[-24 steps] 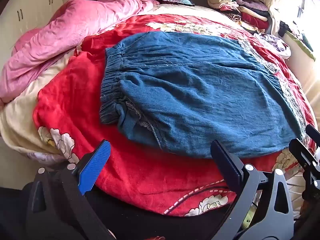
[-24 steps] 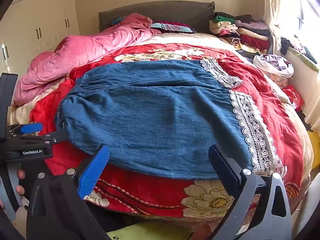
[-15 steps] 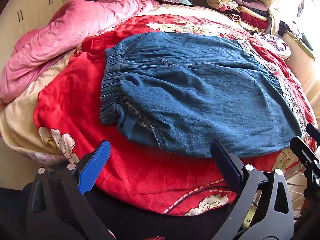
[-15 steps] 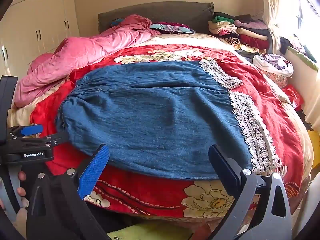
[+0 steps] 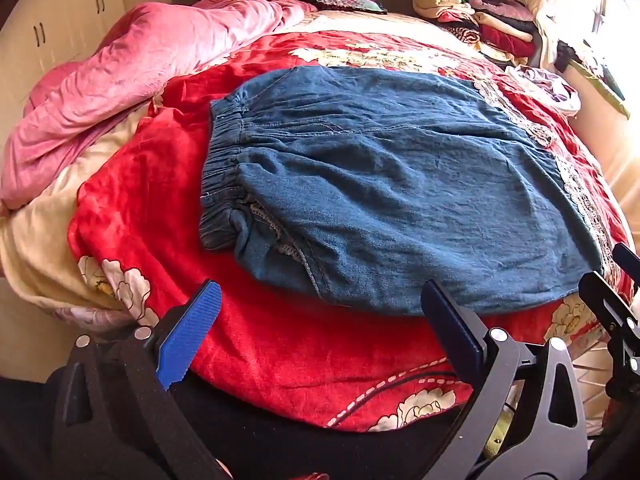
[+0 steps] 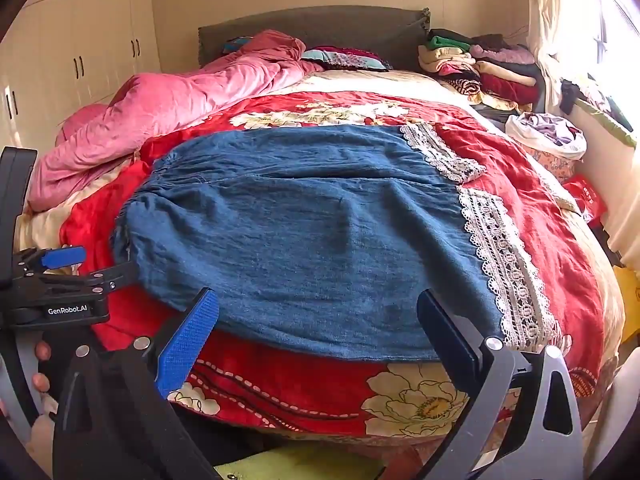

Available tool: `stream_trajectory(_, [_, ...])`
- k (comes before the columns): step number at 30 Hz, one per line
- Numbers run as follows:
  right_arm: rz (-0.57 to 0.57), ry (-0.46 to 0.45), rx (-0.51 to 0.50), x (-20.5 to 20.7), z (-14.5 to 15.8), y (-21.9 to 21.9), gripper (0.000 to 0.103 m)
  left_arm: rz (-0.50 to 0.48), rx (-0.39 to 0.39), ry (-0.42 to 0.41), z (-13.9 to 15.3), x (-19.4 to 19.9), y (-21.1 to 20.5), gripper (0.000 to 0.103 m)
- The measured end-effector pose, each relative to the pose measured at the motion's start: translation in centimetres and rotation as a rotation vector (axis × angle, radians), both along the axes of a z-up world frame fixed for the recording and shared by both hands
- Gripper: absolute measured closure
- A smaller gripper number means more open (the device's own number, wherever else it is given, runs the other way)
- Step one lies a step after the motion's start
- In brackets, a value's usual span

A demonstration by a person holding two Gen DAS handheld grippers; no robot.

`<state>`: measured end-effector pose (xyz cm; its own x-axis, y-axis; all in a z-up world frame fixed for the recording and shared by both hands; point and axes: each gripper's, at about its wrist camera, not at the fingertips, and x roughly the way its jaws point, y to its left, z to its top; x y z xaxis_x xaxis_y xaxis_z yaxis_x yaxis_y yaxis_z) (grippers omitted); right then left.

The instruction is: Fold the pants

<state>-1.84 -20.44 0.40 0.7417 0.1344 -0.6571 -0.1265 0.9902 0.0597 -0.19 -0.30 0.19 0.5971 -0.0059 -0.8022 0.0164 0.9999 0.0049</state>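
On the red blanket [image 6: 532,216] | blue pants [image 6: 312,236] flat | untouched

Bare red blanket [image 5: 280,352] fronts the pants [image 5: 400,200]; pink quilt [image 5: 140,92] and stacked clothes [image 6: 480,68] crowd the bed's far end.

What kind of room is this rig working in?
Almost certainly a home bedroom: a bed with a red floral blanket and padded headboard, a built-in wardrobe, and stacked folded clothes beside the window. The blue pants lie spread on the bed.
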Motion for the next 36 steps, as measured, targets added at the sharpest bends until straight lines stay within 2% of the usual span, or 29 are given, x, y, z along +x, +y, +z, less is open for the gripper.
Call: stream_trajectory(36, [-0.003,0.007,0.006,0.23,-0.17,0.01,0.004,-0.004,0.006,-0.005,-0.21,-0.12,-0.11,0.009])
